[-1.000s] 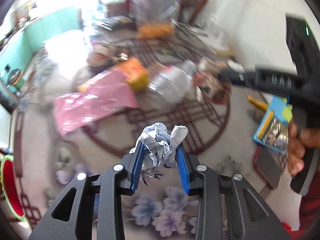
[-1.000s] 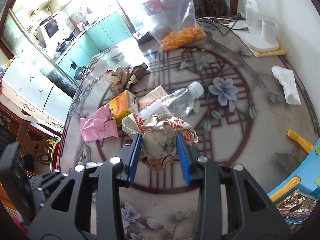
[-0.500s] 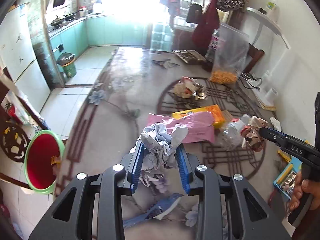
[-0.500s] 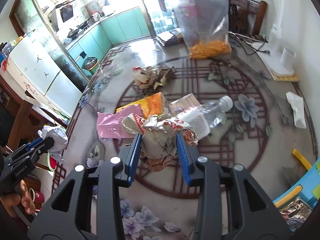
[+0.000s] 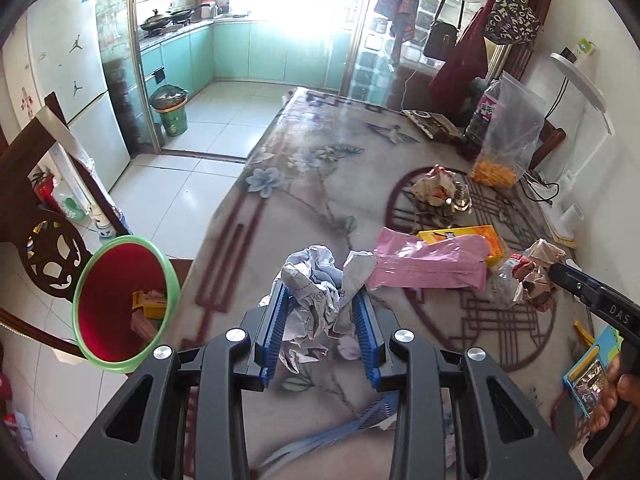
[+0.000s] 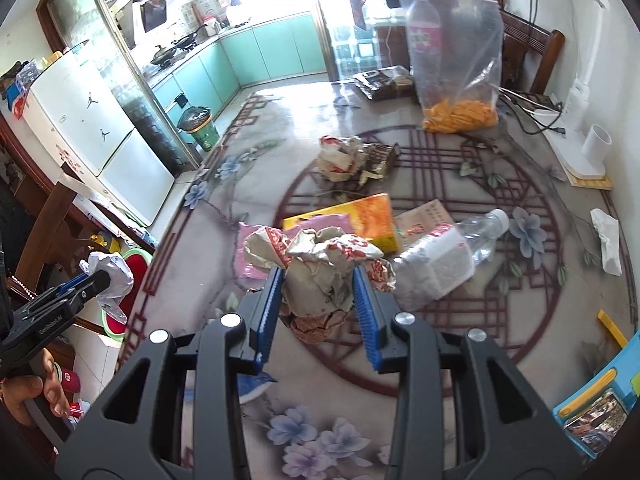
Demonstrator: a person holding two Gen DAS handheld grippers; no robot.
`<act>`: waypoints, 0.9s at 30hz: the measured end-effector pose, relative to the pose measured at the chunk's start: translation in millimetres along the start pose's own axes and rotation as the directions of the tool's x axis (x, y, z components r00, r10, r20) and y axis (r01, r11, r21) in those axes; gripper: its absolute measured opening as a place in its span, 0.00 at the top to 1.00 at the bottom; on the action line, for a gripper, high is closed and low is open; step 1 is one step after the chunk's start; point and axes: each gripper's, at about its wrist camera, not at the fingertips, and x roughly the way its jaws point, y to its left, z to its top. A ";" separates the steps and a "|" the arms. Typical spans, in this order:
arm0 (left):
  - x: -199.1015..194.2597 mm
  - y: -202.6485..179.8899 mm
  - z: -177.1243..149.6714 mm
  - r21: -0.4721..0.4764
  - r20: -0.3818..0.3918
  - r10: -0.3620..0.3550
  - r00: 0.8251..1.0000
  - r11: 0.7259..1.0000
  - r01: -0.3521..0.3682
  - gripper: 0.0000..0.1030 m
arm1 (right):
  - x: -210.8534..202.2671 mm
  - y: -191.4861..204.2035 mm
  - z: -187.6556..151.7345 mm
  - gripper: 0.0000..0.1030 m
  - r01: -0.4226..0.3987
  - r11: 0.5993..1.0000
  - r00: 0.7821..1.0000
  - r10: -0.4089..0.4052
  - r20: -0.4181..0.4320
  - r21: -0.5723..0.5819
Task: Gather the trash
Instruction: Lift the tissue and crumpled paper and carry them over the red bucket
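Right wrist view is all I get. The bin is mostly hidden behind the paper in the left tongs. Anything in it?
Observer: Yes. The left wrist view looks into the red bin: a yellow box and some pinkish scraps lie inside.
Operator: Paper over the bin?
Observer: No. The crumpled white paper in the left tongs hangs over the table; the bin stands on the floor to its left.
Operator: Grip solid?
Observer: It looks so. Both blue pads press into the paper, one on each side.
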 end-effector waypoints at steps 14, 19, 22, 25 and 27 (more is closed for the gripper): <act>-7.8 72.5 2.5 0.006 -0.013 0.014 1.000 1.000 -0.014 0.70 | 12.3 69.8 -7.1 0.66 -0.001 1.000 1.000 0.001 -0.004 -0.002; -6.2 92.5 1.5 0.010 -0.029 0.022 0.999 1.000 -0.021 0.70 | 15.9 85.0 -10.9 0.66 -0.007 1.000 1.000 0.007 -0.009 0.010; -5.8 103.7 3.3 0.006 -0.029 0.027 0.999 1.000 -0.027 0.70 | 17.2 93.2 -12.5 0.66 -0.006 1.000 1.000 0.006 -0.008 0.014; -6.2 114.7 4.8 0.004 -0.024 0.033 0.999 0.999 -0.033 0.70 | 18.5 99.6 -12.8 0.66 -0.002 1.000 1.000 0.002 -0.005 0.016; -5.8 123.0 6.6 0.003 -0.021 0.039 0.999 0.999 -0.039 0.70 | 19.2 103.2 -12.9 0.66 0.003 1.000 1.000 -0.003 -0.003 0.016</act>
